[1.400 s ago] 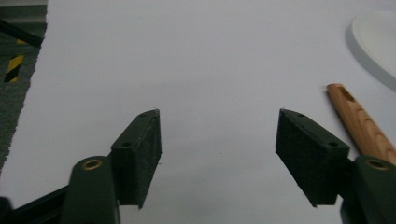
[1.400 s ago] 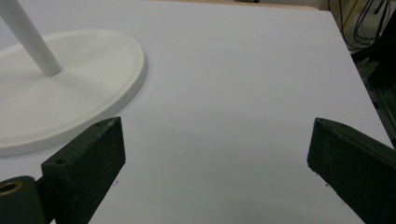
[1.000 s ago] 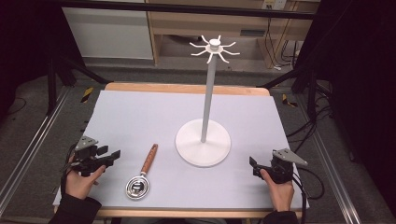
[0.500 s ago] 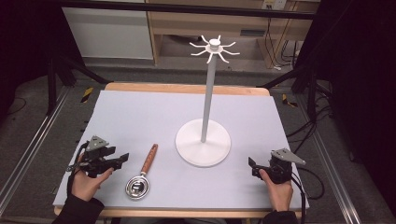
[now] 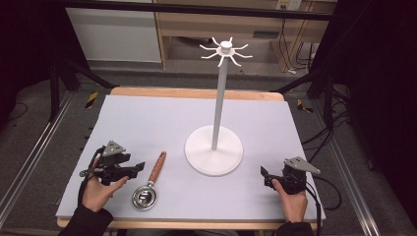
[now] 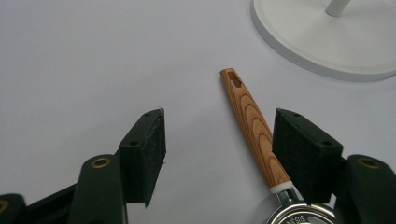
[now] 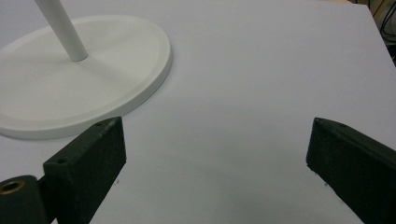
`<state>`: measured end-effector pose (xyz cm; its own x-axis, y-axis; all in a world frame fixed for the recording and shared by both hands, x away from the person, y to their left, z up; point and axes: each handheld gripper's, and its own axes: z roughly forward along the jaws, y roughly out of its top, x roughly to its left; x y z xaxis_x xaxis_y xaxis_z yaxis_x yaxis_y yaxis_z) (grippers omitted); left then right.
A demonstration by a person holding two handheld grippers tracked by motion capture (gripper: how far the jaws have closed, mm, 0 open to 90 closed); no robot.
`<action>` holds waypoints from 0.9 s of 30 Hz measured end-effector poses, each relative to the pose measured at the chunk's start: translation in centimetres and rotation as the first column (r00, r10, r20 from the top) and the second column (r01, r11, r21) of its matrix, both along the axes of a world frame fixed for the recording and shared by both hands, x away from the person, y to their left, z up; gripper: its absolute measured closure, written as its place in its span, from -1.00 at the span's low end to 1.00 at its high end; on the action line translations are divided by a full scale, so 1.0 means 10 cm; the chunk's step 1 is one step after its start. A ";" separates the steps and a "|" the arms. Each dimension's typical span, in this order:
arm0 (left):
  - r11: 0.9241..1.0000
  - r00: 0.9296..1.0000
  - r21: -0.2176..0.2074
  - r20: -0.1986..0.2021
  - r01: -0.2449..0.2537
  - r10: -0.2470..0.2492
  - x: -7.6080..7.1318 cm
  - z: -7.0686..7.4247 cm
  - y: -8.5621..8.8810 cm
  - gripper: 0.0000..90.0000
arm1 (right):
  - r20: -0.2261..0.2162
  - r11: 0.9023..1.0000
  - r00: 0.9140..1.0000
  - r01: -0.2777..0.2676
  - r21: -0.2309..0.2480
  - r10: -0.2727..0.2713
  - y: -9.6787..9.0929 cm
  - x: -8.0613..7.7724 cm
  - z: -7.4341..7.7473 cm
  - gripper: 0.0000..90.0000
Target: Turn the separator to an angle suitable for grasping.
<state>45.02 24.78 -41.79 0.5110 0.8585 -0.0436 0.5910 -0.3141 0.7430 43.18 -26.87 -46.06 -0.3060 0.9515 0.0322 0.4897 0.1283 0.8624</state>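
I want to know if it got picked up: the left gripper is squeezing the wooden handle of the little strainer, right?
Not quite. In the left gripper view the left gripper has just been opening its fingers, and they stand wide apart, squeezing nothing. The strainer's wooden handle lies on the table between them, beside one finger.

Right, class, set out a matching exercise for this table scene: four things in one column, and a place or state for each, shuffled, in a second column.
Things:
1. strainer
2. hook stand
3. left gripper
4. right gripper

Places or states:
A. upright at the middle of the mat
B. jaws open over bare mat, near the right front corner
C. lying flat, wooden handle pointing away from the person
D. jaws just opened, beside the wooden handle

Pairs: 1-C, 2-A, 3-D, 4-B
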 end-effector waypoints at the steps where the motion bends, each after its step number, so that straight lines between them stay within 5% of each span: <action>1: 1.000 1.000 0.007 -0.002 0.002 -0.002 0.01 0.01 -0.03 -0.24 | -0.003 1.000 1.000 -0.001 0.004 0.001 0.01 0.00 0.00 -0.88; 13: 0.997 0.998 0.052 -0.034 0.054 -0.052 0.06 0.03 -0.33 -0.21 | -0.007 1.000 1.000 -0.003 -0.003 0.003 0.01 0.01 0.00 -0.88; 27: 0.991 0.992 0.114 -0.112 0.075 -0.063 0.14 -0.18 -0.56 -0.14 | -0.025 1.000 1.000 -0.012 0.003 0.012 0.01 0.02 -0.01 -0.88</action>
<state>46.38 19.18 -43.55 0.5670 0.8237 -0.0023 0.6396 -0.4384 0.6314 43.38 -26.75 -46.15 -0.3165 0.9476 0.0429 0.5096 0.1317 0.8502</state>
